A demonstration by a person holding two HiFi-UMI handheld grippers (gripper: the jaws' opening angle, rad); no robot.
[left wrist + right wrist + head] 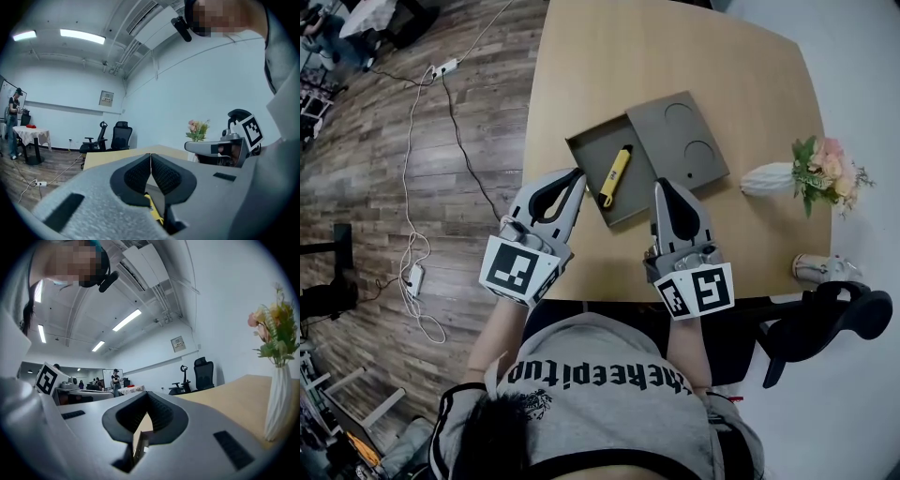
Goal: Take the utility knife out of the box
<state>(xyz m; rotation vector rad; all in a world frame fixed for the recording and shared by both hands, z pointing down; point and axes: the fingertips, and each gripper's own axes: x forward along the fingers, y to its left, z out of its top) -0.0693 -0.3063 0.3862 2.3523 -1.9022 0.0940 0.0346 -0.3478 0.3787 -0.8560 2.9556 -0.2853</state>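
A yellow utility knife (615, 175) with a black tip lies inside the open grey box (587, 150) on the wooden table (581, 56). The box's lid (680, 141) rests beside it on the right. My left gripper (578, 173) hovers at the box's left near corner, jaws shut and empty. In the left gripper view (150, 154) the knife (152, 209) shows below the closed jaws. My right gripper (661, 185) hangs over the box's right near corner, shut and empty; the right gripper view (146, 393) shows the box edge (138, 446) under its jaws.
A white vase with flowers (806, 175) lies on the table's right side, also in the right gripper view (276, 394). A small pale object (821, 269) sits near the right edge. A black chair (825, 323) stands at right. Cables (422, 187) run over the floor at left.
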